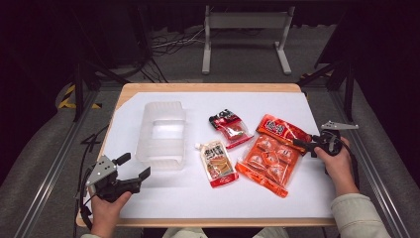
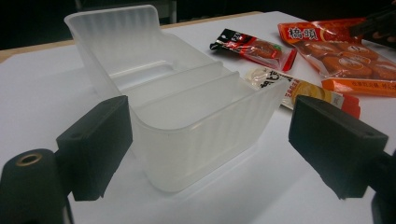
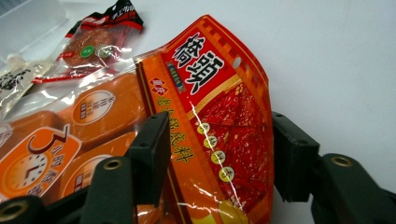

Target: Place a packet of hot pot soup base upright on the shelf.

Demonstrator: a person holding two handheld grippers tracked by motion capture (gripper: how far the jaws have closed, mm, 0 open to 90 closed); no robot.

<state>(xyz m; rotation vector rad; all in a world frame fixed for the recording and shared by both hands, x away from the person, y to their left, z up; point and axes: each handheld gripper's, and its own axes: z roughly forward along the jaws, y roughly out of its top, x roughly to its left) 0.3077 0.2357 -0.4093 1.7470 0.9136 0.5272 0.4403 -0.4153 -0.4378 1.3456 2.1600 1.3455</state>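
Tabletop scene, seen from above and along each gripper. The right gripper point(image 1: 300, 143), held in the person's right hand point(image 1: 339, 166) at the right side of the white table point(image 1: 163, 198), straddles the near end of a red-and-orange seasoning pouch point(image 3: 219, 102). In the right gripper view its two black jaws flank the pouch on either side, the left jaw against the pouch's edge and the right jaw at its opposite edge; whether the pads actually press on the pouch cannot be told. The pouch lies flat, right of centre, overlapping the upper edge of a large clear bag of orange-wrapped portions point(image 1: 267, 161).

The left gripper point(image 1: 135, 167), in the left hand point(image 1: 106, 206) at the table's near left corner, is released: its jaws stand wide apart with nothing between them, pointing at a translucent plastic container point(image 2: 182, 100) just ahead.

Between container and bag lie two further items: a white-and-red sauce packet point(image 1: 218, 163) and, farther back, a black-and-red snack packet point(image 1: 230, 127). All four packets lie outside the container.
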